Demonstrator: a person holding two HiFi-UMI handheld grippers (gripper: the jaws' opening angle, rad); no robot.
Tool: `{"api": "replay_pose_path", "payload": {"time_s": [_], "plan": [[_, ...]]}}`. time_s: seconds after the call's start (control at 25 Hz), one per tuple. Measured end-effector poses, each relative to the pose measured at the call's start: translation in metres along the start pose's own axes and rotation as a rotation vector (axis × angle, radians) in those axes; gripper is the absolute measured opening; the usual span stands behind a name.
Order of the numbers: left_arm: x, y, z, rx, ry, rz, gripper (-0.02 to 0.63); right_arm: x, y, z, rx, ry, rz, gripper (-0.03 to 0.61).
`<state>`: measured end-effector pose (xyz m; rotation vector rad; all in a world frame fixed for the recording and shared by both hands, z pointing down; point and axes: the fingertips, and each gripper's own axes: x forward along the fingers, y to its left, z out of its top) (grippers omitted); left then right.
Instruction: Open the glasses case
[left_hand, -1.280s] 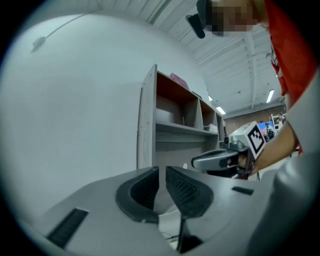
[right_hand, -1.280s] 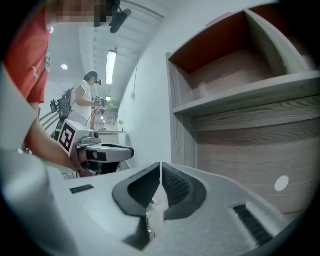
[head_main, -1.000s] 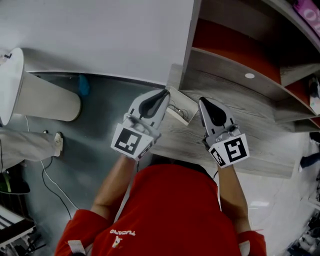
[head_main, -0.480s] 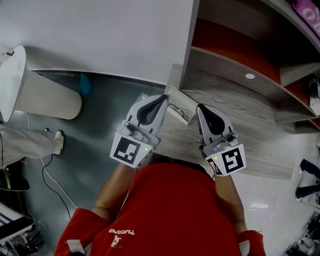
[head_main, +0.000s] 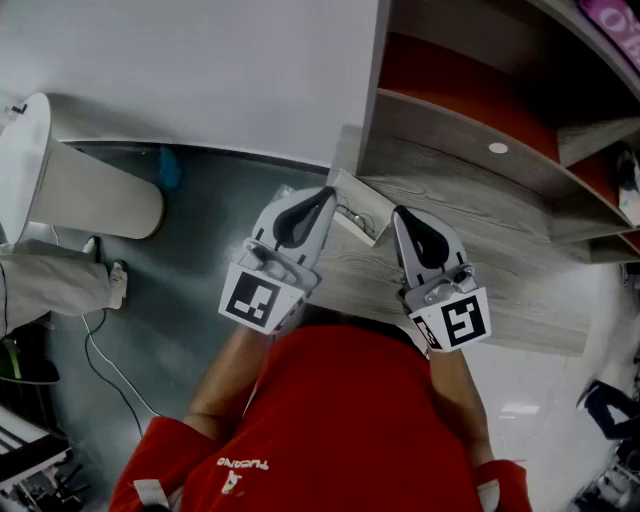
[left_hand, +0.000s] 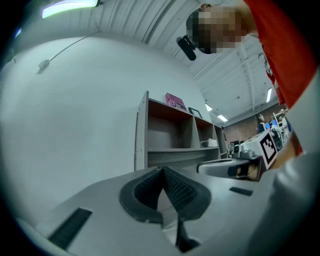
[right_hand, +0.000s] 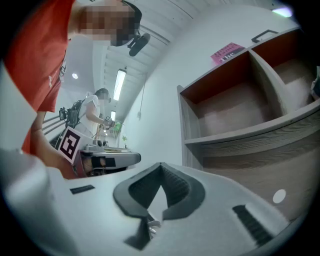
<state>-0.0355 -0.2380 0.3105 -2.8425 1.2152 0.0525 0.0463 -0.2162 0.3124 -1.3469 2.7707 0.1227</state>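
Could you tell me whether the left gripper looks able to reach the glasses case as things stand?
Probably yes: the left gripper, jaws shut, sits right beside the glasses case, with nothing between them.

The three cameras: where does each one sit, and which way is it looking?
Head view: sits on the person's head, faces steeply down at the left gripper, right gripper and glasses case on the shelf unit; the red shirt shows.
Left gripper view: rides that gripper, looks along its shut jaws toward the shelf unit; shirt at right.
Right gripper view: same on the right gripper, jaws shut; shirt at left.
Shared: both gripper views show the shelf unit and the other gripper.
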Motion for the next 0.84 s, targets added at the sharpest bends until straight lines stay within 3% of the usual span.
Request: {"api": "replay_pose_path", "payload": {"time_s": [0.84], "plan": [[0.0023, 0.0019, 0.0023, 0.004, -0.017, 0.001, 0.009, -0.0051, -0.0055, -0.0033, -0.011, 0.016, -0.009, 0.004]]}}
